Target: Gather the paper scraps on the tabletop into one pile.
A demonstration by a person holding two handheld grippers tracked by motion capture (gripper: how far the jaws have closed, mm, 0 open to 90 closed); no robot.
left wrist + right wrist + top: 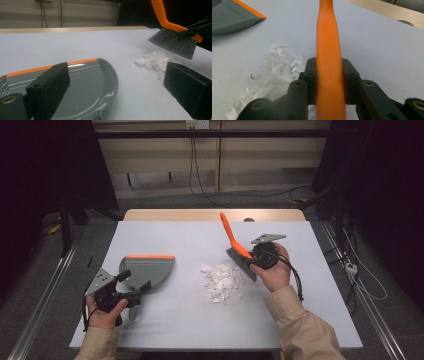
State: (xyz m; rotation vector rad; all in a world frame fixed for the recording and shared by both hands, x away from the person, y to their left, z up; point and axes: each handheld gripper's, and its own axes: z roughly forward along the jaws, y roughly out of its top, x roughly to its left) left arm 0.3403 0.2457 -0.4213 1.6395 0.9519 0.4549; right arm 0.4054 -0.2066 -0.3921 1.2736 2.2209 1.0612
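Left gripper [134,286]: at the lower left of the high view, its jaws are being kept wide apart with nothing between them, just at the near edge of the dustpan.
Dustpan [148,270]: it is being left flat on the table [170,320], left of centre, with its orange lip turned to the far side; stiff, light plastic that is judged likely to slide when pushed, so its near handle end is the place to be gripped.
Paper scraps [222,279]: a loose white pile is lying at the centre; very light and easily scattered.
Right gripper [329,75]: it is being held clamped on the brush handle.
Brush [235,247]: it is being held right of centre, its bristles just beside the scraps; rigid handle, soft bristles, best gripped low on the handle.
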